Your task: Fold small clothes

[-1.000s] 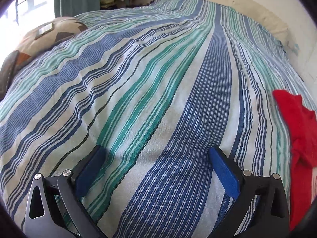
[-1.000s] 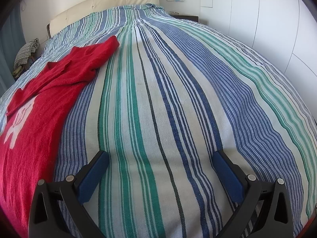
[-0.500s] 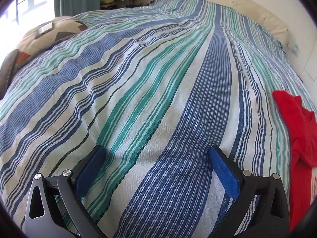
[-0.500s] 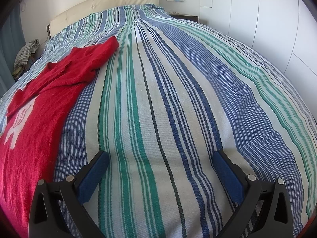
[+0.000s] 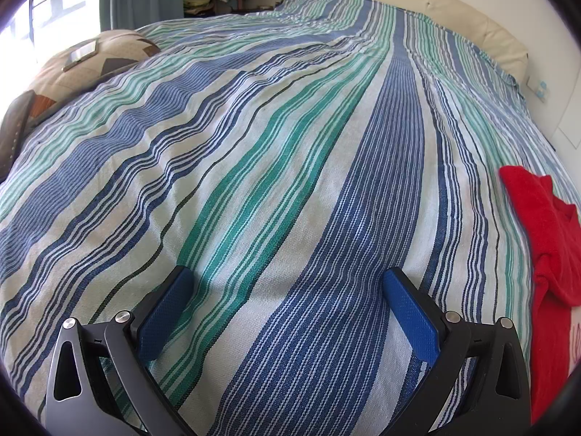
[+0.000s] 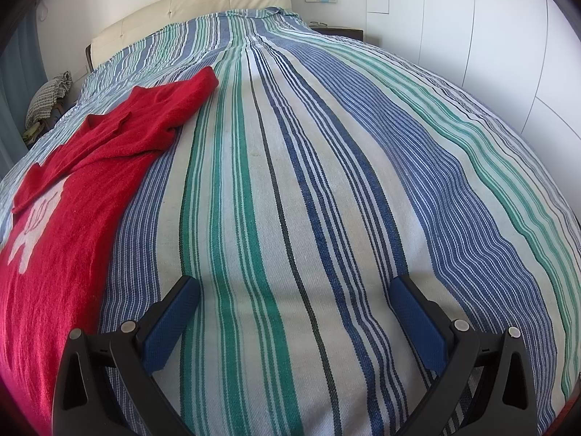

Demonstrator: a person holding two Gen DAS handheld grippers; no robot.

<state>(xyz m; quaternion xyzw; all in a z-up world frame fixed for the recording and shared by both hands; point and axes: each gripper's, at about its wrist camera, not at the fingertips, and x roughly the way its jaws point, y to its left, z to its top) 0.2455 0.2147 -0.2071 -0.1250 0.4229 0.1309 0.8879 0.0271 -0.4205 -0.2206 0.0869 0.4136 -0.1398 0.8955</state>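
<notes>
Striped blue, green and white bedspread (image 6: 290, 189) covers the bed up to a cream padded headboard (image 6: 189, 11). One red knitted sweater with a white motif (image 6: 72, 189) lies flat along the bed's left side. Left gripper (image 5: 287, 287) and right gripper (image 6: 294, 296) hover above bare bedspread, fingers (image 5: 410, 312) spread wide, holding nothing.
</notes>
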